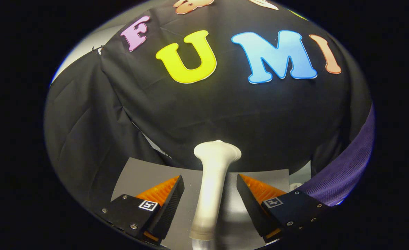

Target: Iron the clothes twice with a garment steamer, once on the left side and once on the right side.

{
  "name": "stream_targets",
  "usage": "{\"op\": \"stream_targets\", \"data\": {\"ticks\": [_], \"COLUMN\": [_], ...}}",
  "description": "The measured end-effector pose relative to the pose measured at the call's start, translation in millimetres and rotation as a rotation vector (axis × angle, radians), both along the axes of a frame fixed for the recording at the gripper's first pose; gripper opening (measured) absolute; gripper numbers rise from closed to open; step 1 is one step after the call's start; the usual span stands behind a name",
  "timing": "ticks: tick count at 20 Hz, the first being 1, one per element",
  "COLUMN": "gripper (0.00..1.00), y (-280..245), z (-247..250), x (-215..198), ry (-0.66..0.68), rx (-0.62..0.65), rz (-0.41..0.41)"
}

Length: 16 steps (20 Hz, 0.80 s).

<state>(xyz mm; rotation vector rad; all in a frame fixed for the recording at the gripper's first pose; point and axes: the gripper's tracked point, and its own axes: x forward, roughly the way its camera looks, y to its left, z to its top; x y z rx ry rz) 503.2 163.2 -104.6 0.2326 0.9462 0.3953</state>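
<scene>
A white garment steamer (215,158) stands upright on the grey table (138,173), its wider head at the top and its slim handle running down between my fingers. My gripper (210,177) is open, one finger on each side of the handle. A narrow gap shows between each finger and the handle, so neither pad presses on it. A purple ribbed garment (347,166) hangs to the right, just beyond the right finger (256,198).
The black cloth wall (225,114) rises right behind the table's far edge. Another black cloth panel (83,135) hangs at the left, with a pale wall (86,45) above it. A small metal fitting (296,185) sits by the table's right edge.
</scene>
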Motion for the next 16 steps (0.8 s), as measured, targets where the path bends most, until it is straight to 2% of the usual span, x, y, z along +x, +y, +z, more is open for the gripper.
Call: {"op": "stream_targets", "data": {"ticks": [6,10,16], "gripper": [0.81,0.59,0.40], "y": [14,16,18], "z": [-23,-35,-30], "x": [-6,-13,-17], "ry": [0.098,0.172,0.190], "rx": [0.041,0.075,0.154], "rz": [0.027,0.018,0.021]}}
